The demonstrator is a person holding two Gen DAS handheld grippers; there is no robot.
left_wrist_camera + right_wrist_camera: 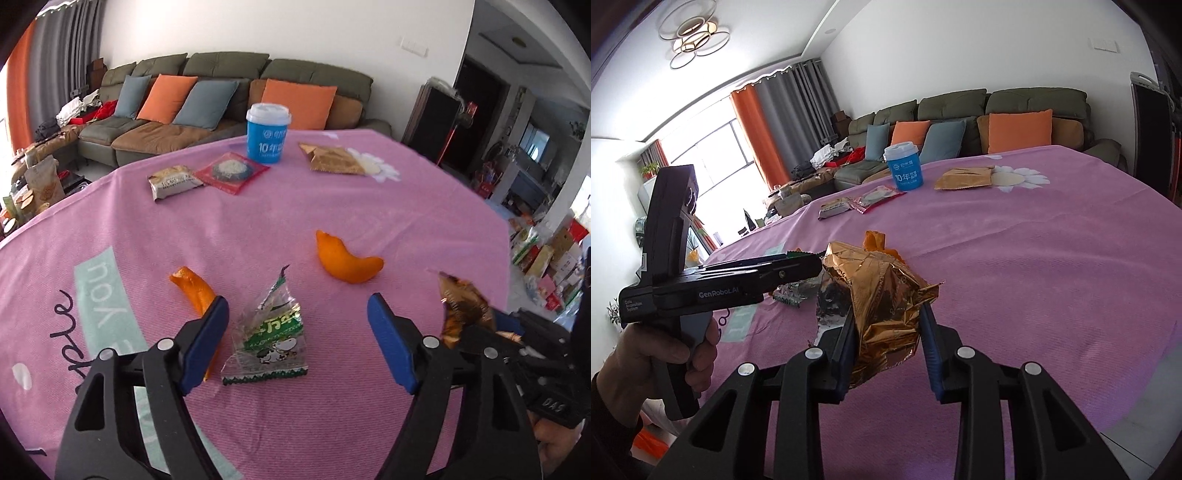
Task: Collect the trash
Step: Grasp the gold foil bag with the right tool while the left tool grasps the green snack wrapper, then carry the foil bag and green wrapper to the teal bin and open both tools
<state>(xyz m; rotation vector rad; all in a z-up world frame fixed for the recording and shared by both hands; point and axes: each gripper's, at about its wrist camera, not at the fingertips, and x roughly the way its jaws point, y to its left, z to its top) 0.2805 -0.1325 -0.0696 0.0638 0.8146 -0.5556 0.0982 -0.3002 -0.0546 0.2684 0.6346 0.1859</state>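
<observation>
My left gripper (297,332) is open, its blue pads on either side of a clear and green candy wrapper (267,336) lying on the pink tablecloth (332,206). An orange peel (194,286) lies just left of the left pad, another peel (345,260) further ahead. My right gripper (888,339) is shut on a crumpled gold foil wrapper (882,295), held above the cloth; it also shows in the left wrist view (463,306). The left gripper's body (738,284) shows in the right wrist view.
At the far side of the table stand a blue cup (269,133), a beige snack packet (171,181), a red packet (231,171) and a brown packet (332,158). A sofa (221,92) with cushions is behind. Boxes clutter the floor (546,258) on the right.
</observation>
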